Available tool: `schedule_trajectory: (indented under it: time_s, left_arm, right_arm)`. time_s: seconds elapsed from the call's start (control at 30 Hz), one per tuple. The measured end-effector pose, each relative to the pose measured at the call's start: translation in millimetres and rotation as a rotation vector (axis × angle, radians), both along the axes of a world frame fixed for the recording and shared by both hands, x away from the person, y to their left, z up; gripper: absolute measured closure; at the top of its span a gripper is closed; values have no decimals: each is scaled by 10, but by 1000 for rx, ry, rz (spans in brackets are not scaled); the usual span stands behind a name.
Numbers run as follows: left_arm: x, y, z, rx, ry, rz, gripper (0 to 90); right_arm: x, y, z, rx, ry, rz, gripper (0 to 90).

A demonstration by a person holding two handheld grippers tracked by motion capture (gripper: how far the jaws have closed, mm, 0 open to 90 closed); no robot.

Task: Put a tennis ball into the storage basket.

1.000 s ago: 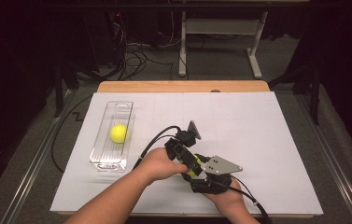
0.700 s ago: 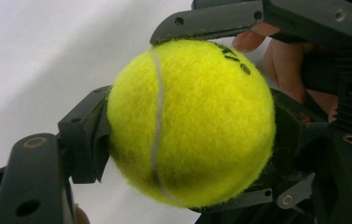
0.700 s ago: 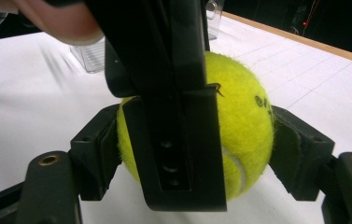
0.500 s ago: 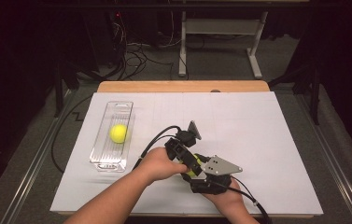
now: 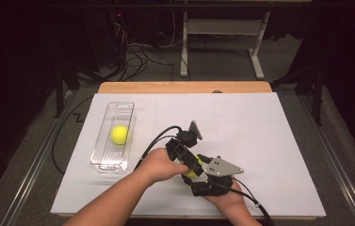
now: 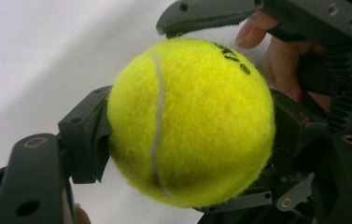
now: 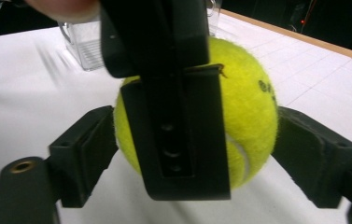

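The left gripper [image 5: 189, 165] is clamped on a yellow tennis ball [image 5: 192, 168]; in the left gripper view its jaws press the ball [image 6: 190, 121] from both sides. Going left to right across the tabletop [image 5: 269, 141] in the high view, a clear plastic tray [image 5: 100, 157] lies near the left edge with a second yellow ball [image 5: 119, 134] in it. The held ball is up off the white surface, near the front edge and about midway along it, between the two hands. The right gripper [image 5: 202, 179] meets it from the right; its jaws have just been opening and, in the right gripper view, the right gripper [image 7: 197, 149] brackets the ball [image 7: 248, 107] without pressing it.
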State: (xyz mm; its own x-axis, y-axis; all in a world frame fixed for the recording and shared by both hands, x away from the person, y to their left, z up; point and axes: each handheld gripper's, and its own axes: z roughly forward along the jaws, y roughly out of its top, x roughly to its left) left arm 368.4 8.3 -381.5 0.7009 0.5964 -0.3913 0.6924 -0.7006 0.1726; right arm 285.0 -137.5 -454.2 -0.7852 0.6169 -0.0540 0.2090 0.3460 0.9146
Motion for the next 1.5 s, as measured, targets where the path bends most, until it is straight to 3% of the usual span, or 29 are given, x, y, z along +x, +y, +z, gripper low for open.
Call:
schedule_trajectory:
  time_s: [0.4,0.77,1.5]
  left_arm:
    - [-1,36,32,13,-12,3,272]
    - [4,73,51,27,-25,9,272]
    - [71,215,20,56,-25,42,271]
  right_arm:
    - [13,-4,-3,22,-2,-14,3]
    - [2,-29,19,31,-29,-19,3]
    - [9,-99,0,24,-24,-31,3]
